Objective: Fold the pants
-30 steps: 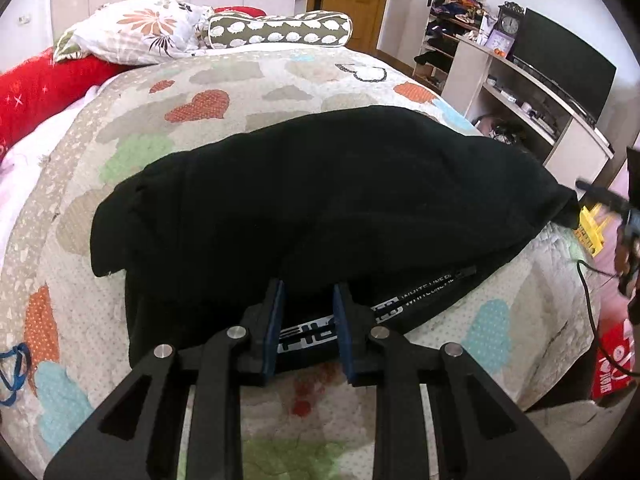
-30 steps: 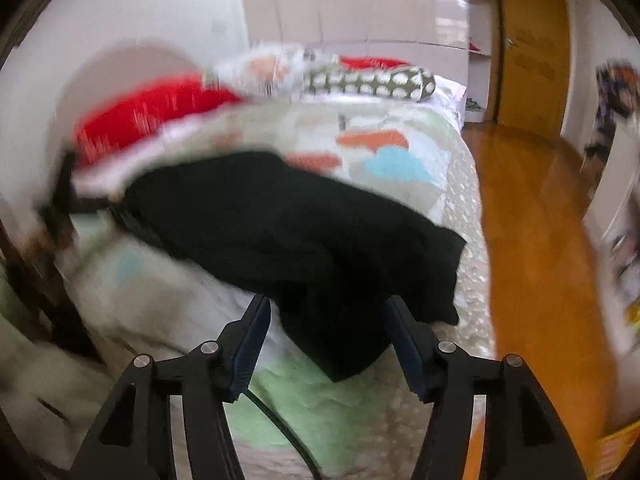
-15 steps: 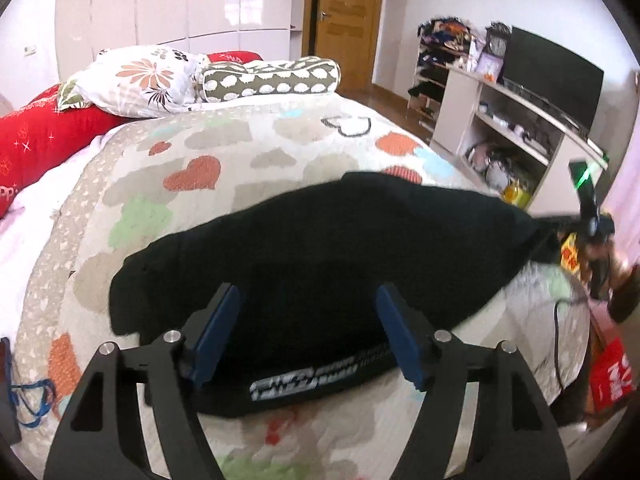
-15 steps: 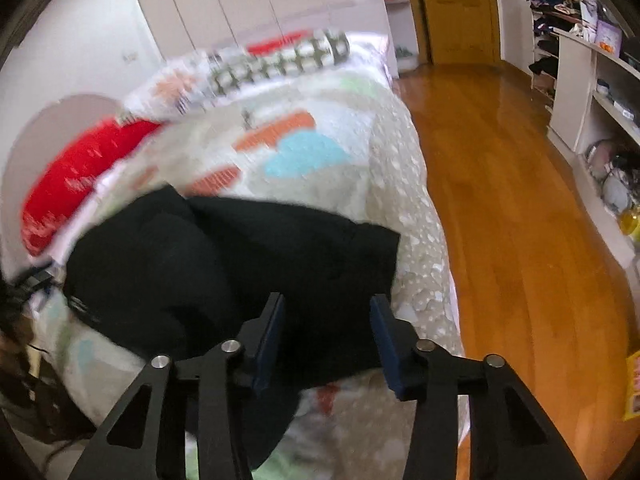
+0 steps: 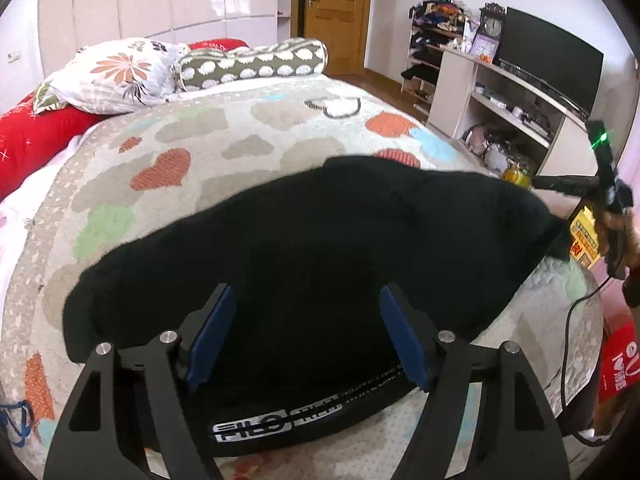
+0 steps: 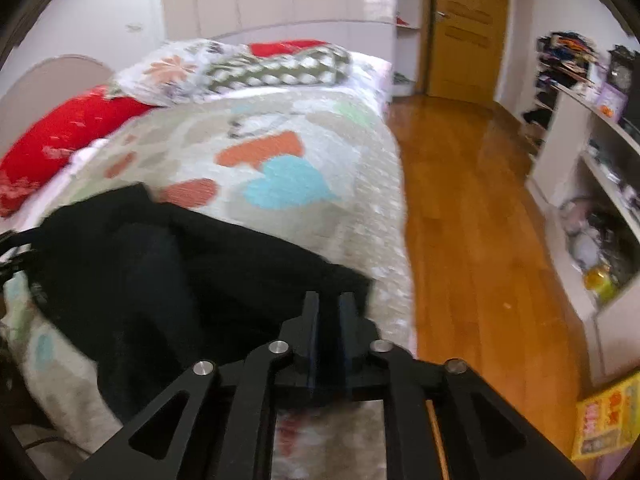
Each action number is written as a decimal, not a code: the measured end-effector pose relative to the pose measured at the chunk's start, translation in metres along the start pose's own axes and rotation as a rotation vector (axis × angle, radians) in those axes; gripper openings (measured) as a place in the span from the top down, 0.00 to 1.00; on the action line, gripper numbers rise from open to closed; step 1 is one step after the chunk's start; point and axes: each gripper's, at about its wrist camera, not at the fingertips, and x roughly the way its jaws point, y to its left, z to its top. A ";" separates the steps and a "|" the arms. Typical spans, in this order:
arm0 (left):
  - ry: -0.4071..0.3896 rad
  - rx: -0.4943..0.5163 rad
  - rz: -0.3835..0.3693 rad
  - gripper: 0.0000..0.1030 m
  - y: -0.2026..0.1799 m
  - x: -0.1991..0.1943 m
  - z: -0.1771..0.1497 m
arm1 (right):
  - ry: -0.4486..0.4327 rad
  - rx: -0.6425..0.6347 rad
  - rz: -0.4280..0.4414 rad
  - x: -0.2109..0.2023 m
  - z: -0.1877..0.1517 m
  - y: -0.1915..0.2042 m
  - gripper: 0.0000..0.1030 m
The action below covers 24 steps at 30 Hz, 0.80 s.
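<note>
Black pants (image 5: 320, 240) lie folded across the foot of the bed, their waistband with white lettering (image 5: 280, 420) nearest me. My left gripper (image 5: 308, 332) is open and hovers above the waistband end, touching nothing. In the right wrist view, my right gripper (image 6: 329, 316) is shut on the right-hand corner of the pants (image 6: 208, 280). The right gripper also shows at the right edge of the left wrist view (image 5: 560, 184), at the pants' far end.
The bed has a heart-patterned quilt (image 5: 240, 128) with pillows (image 5: 120, 72) and a red bolster (image 5: 36, 136) at its head. A TV cabinet (image 5: 520, 112) stands to the right across a wooden floor (image 6: 472, 220). A cable (image 5: 568, 360) hangs at the bed's right corner.
My left gripper let go of the waistband, opened and drew back upward. My right gripper moved onto the pants' right corner and closed on it.
</note>
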 end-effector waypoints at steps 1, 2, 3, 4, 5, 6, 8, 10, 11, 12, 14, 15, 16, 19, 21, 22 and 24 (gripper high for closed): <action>0.008 0.003 -0.001 0.28 -0.001 0.002 -0.002 | 0.009 0.053 0.042 -0.003 -0.002 -0.008 0.82; 0.012 0.004 -0.001 0.28 -0.001 0.003 -0.003 | 0.016 0.109 0.113 -0.008 -0.006 -0.017 0.82; 0.017 0.004 -0.003 0.28 -0.001 0.004 -0.005 | 0.028 0.133 0.159 -0.011 -0.011 -0.020 0.82; 0.021 0.002 -0.005 0.28 -0.002 0.005 -0.006 | 0.045 0.141 0.188 -0.013 -0.017 -0.021 0.81; 0.025 -0.001 -0.007 0.28 -0.002 0.007 -0.006 | 0.068 0.143 0.211 -0.015 -0.024 -0.020 0.76; 0.028 -0.005 -0.008 0.28 -0.003 0.008 -0.005 | 0.085 0.150 0.231 -0.015 -0.030 -0.019 0.72; 0.026 -0.009 -0.013 0.28 -0.005 0.009 -0.002 | 0.114 0.198 0.286 -0.010 -0.041 -0.019 0.64; 0.018 -0.008 -0.022 0.28 -0.009 0.009 0.003 | 0.123 0.237 0.335 -0.004 -0.048 -0.018 0.64; 0.014 -0.004 -0.025 0.28 -0.011 0.008 0.004 | 0.130 0.256 0.351 0.000 -0.050 -0.017 0.61; 0.008 0.008 -0.026 0.28 -0.014 0.006 0.005 | 0.145 0.278 0.371 0.005 -0.053 -0.015 0.59; 0.005 0.029 -0.018 0.28 -0.018 0.005 0.006 | 0.162 0.315 0.415 0.010 -0.055 -0.013 0.59; 0.004 0.047 -0.008 0.28 -0.021 0.003 0.005 | 0.153 0.333 0.436 0.007 -0.055 -0.013 0.59; 0.005 0.057 -0.005 0.28 -0.022 0.003 0.005 | 0.141 0.355 0.474 0.004 -0.055 -0.015 0.59; 0.009 0.062 -0.008 0.28 -0.022 0.003 0.004 | 0.124 0.382 0.552 -0.007 -0.057 -0.016 0.58; 0.011 0.054 -0.011 0.28 -0.023 0.004 0.005 | 0.145 0.363 0.537 -0.005 -0.059 -0.010 0.55; 0.012 0.051 -0.012 0.28 -0.023 0.005 0.004 | 0.159 0.355 0.521 -0.002 -0.059 -0.007 0.55; 0.013 0.052 -0.016 0.28 -0.025 0.004 0.003 | 0.177 0.342 0.505 0.005 -0.062 -0.002 0.55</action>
